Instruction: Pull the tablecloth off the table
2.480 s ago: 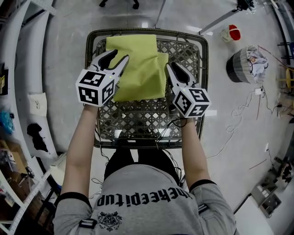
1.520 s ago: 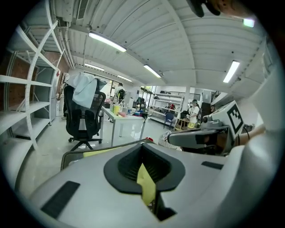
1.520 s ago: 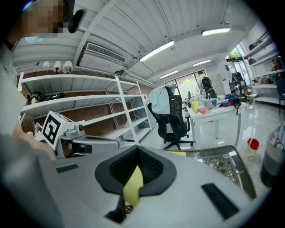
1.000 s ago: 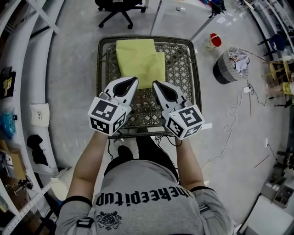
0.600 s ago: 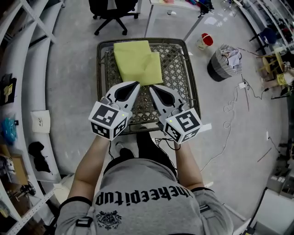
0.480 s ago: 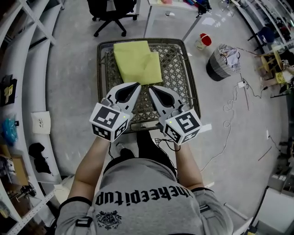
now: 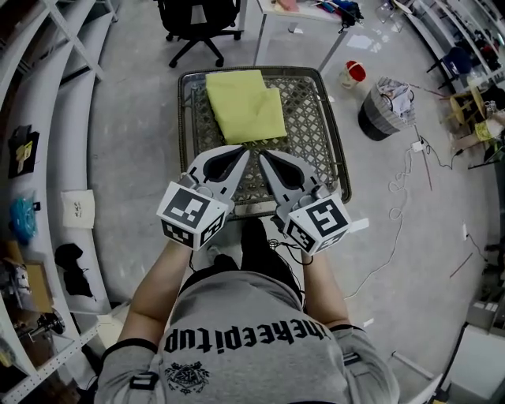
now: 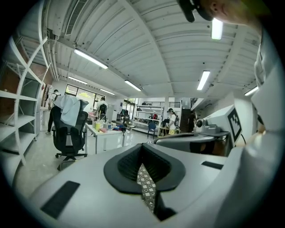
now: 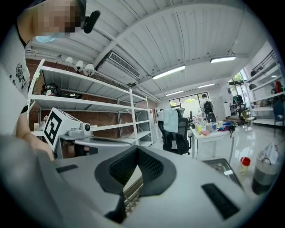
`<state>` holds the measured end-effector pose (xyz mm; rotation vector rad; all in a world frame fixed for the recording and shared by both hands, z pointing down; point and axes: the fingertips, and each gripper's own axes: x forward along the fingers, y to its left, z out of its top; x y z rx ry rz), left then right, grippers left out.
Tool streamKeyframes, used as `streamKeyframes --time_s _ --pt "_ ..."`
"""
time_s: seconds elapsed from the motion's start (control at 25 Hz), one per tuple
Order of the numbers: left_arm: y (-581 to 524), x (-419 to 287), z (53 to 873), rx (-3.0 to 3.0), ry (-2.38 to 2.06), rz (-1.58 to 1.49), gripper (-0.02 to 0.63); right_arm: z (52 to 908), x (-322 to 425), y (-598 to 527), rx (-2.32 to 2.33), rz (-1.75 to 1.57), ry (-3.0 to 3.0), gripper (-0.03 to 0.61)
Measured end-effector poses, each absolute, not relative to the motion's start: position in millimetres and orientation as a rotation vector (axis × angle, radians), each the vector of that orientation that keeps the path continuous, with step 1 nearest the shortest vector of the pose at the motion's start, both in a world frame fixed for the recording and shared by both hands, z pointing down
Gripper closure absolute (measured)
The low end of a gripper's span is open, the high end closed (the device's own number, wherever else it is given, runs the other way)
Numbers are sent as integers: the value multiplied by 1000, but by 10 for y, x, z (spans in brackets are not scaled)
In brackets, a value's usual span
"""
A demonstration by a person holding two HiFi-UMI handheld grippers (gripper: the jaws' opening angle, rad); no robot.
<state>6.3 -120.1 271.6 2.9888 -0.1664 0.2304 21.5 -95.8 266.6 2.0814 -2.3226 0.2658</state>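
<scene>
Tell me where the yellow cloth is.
Head view, upper middle: the cloth lies folded on the far half of the table, just beyond the left gripper and right gripper.

Black office chair point(image 7: 193, 22), white desk point(image 7: 309, 19), red-and-white bucket point(image 7: 354, 73), grey waste bin point(image 7: 383, 110)

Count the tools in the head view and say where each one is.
2. The left tool and the right tool sit side by side above the near half of the wire table, both shut and empty, short of the folded yellow tablecloth. None seems hidden.
</scene>
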Motion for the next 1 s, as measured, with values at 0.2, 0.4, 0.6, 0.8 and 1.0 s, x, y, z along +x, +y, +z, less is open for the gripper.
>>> streamKeyframes --time_s 0.2,0.4,0.6,0.8,1.0 --pt "-1119 -97 2697 3001 -172 224 598 2638 70 -902 2091 253 -2337 568" --pt "-1087 -212 2696 3003 -190 218 598 2620 -39 -867 2082 241 -2353 568" --pt "-1109 -313 2659 3003 -211 199 598 2600 -143 -886 2058 226 -2362 568" --pt "-1110 -387 2612 2997 -228 168 598 2581 -234 -884 2034 211 -2374 568" --pt "-1102 -489 2573 3003 -234 149 598 2538 -361 -897 2013 195 -2390 568"
